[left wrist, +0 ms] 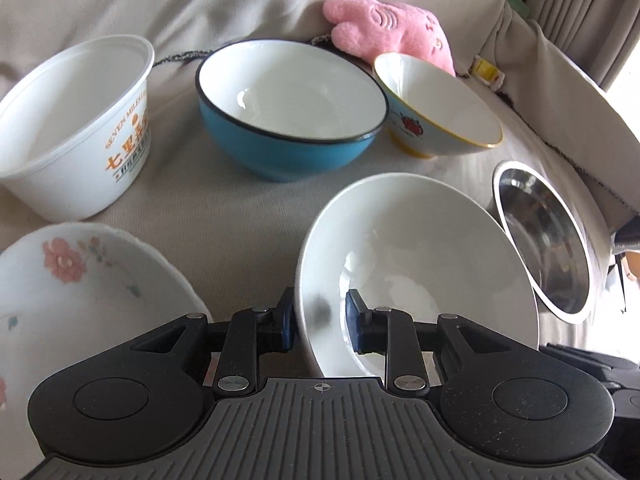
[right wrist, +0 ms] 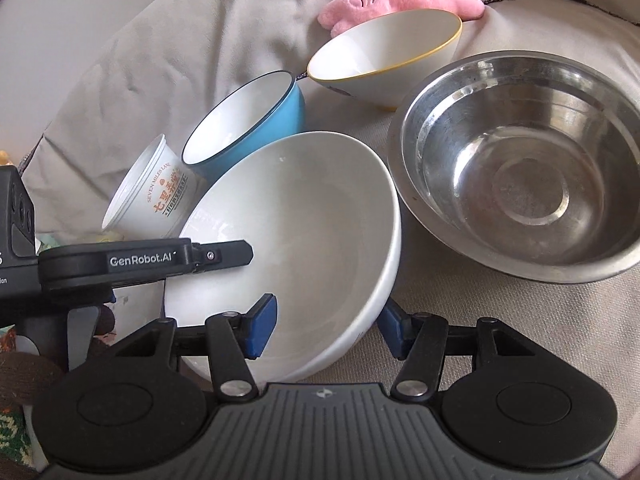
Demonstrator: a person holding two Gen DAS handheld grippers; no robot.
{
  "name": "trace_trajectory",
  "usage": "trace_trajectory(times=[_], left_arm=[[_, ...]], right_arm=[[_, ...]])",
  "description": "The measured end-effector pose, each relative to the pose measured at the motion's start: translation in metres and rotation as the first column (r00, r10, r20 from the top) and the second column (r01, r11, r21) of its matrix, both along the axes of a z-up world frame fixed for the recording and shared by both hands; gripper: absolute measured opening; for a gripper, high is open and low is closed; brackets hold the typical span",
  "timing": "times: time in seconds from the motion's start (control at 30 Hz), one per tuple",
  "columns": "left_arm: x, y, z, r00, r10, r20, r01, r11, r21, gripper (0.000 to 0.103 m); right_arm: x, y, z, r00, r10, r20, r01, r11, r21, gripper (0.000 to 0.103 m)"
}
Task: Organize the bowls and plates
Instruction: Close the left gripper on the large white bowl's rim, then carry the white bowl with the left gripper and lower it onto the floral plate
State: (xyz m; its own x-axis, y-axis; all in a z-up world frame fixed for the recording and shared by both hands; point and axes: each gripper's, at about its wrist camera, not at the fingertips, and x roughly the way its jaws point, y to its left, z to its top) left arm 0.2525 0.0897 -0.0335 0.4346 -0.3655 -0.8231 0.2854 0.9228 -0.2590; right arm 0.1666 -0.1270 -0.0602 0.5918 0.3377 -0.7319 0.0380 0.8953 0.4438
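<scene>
Straddling the plain glossy white bowl (left wrist: pixel 416 264) rim, left gripper (left wrist: pixel 320 320) pinches it. Right gripper (right wrist: pixel 326 330) spans the opposite rim, wider, contact unclear.

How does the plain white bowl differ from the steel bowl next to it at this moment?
The white bowl is glossy ceramic; the steel bowl is dull, scuffed metal. The white bowl sits tilted with the left tool and the right tool each straddling its rim, while nothing grips the steel bowl, which rests on the beige cloth. The steel bowl has a flat rolled lip; the white bowl's rim is plain. Both are empty and of similar width.
</scene>
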Motion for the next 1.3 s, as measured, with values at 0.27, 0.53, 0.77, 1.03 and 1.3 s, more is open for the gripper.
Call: trace_trajectory(times=[0.27, 0.53, 0.77, 1.03, 1.3], left_arm=[[0.002, -0.005, -0.004, 0.999, 0.011, 0.051, -0.011, 1.0, -0.006, 0.028], [0.008, -0.021, -0.007, 0.996, -0.029, 0.089, 0.026, 0.999, 0.032, 0.04], [-0.007, -0.025, -0.001, 0.99, -0.04, 0.136, 0.031, 0.997, 0.069, 0.041], [-0.029, -0.013, 0.018, 0.981, -0.022, 0.193, 0.017, 1.0, 0.026, 0.041], [-0.058, 0.055, 0.039, 0.979, 0.098, 0.18, -0.088, 0.994, -0.062, 0.041]], right_arm=[[-0.012, -0.005, 0.011, 0.997, -0.003, 0.074, 0.008, 0.997, -0.074, 0.056], [0.011, 0.001, -0.006, 0.999, -0.039, 0.002, 0.039, 0.998, -0.049, 0.06], [0.003, 0.001, -0.004, 0.999, -0.041, 0.013, 0.042, 0.997, -0.059, 0.063], [-0.008, 0.007, 0.021, 0.995, -0.019, 0.098, 0.027, 0.996, -0.089, 0.065], [-0.009, 0.056, 0.054, 0.983, 0.093, 0.156, -0.078, 0.992, -0.101, 0.066]])
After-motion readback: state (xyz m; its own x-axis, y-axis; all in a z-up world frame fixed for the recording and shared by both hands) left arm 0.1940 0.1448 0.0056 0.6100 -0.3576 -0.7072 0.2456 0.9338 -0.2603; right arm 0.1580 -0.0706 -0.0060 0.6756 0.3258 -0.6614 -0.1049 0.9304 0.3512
